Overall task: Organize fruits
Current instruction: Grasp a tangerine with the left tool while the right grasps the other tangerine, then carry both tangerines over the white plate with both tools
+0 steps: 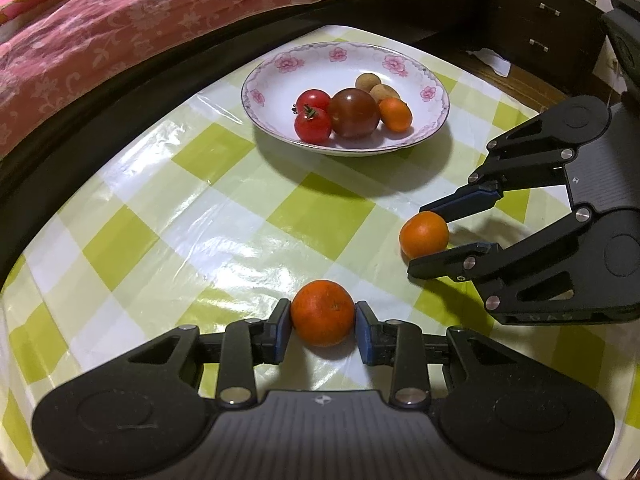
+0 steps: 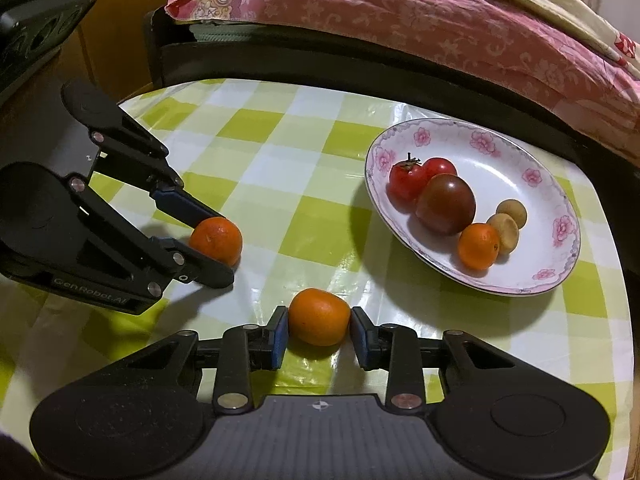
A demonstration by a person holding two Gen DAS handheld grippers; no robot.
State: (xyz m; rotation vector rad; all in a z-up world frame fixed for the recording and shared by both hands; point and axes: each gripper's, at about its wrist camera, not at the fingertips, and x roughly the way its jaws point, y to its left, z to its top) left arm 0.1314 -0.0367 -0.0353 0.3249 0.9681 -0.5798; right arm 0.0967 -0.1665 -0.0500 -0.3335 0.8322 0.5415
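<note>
Two grippers each clamp a small orange on the checked cloth (image 1: pixel 208 216). Left gripper (image 1: pixel 323 322), angled steeply down, has its blue pads pressed on both sides of one orange (image 1: pixel 322 312), which sits on the cloth at the near edge. Right gripper (image 2: pixel 319 326), tilted down likewise, pinches a second orange (image 2: pixel 319 316), also on the cloth. Seen from the right wrist, the left gripper's body reads "Gen Robot.AI". Farther off stands a flowered plate (image 1: pixel 280 60) holding two red tomatoes (image 1: pixel 313 116), a dark tomato (image 1: pixel 354 113), a third orange (image 1: pixel 395 114) and two brown fruits (image 1: pixel 376 86). Beyond lies a pink bedspread (image 1: pixel 100 36).
</note>
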